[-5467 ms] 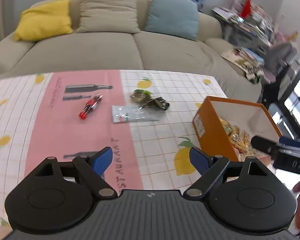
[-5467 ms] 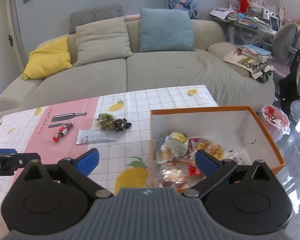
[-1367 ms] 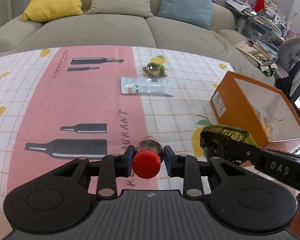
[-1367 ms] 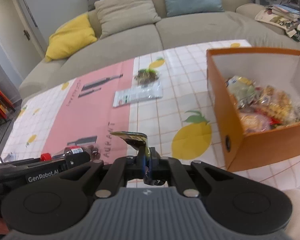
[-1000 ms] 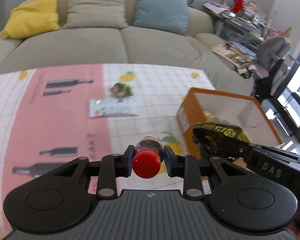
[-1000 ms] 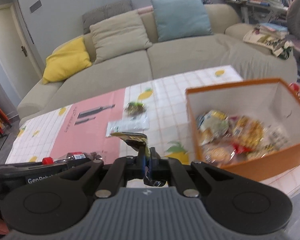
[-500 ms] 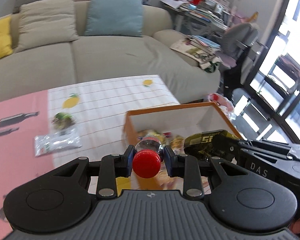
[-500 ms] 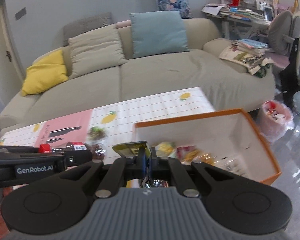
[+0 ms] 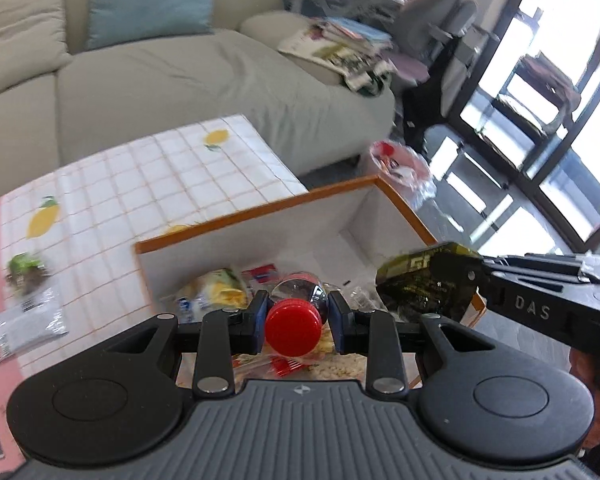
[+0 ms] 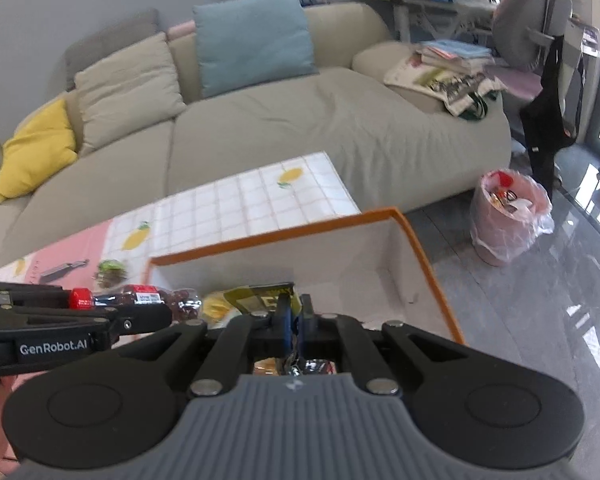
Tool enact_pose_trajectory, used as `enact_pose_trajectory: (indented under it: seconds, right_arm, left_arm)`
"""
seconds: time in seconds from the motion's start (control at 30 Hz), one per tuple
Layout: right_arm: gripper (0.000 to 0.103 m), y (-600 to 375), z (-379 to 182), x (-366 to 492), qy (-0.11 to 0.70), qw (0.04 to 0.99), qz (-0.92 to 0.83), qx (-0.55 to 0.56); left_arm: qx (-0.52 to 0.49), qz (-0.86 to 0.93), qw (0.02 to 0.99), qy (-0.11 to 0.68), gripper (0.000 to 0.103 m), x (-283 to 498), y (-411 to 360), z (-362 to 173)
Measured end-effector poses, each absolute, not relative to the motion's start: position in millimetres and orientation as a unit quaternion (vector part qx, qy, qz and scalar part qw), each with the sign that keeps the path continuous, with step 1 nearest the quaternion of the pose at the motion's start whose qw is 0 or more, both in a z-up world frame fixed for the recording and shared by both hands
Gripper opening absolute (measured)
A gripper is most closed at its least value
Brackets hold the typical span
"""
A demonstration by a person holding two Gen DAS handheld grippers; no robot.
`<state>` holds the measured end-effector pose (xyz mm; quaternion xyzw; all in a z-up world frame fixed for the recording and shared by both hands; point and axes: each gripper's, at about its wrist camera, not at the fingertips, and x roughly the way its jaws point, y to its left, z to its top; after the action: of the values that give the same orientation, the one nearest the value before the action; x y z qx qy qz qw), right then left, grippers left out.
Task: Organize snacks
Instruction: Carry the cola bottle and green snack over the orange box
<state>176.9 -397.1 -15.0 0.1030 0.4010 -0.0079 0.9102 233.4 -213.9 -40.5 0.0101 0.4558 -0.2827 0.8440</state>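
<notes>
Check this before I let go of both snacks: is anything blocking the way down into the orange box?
Nothing visible does. The left gripper holds the red-capped bottle and the right gripper holds the dark green packet above the open orange box. It has no lid; only snacks already in the box lie beneath.

Both tongs have swung from above the surface (image 9: 188, 172) to over the orange box (image 9: 256, 210), carrying the red-capped bottle (image 9: 294, 320) and dark packet (image 9: 420, 284).
</notes>
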Motion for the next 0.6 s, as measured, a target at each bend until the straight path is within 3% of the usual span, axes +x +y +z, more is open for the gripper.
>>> enact_pose_trajectory:
  seconds: [0.6]
  right_arm:
    - [0.0, -436.5, -94.5, 267.7, 0.475, 0.876, -0.031, 0.076]
  left_arm:
    - [0.065, -0.32, 0.82, 0.471, 0.034, 298.0, -281.7, -101.0]
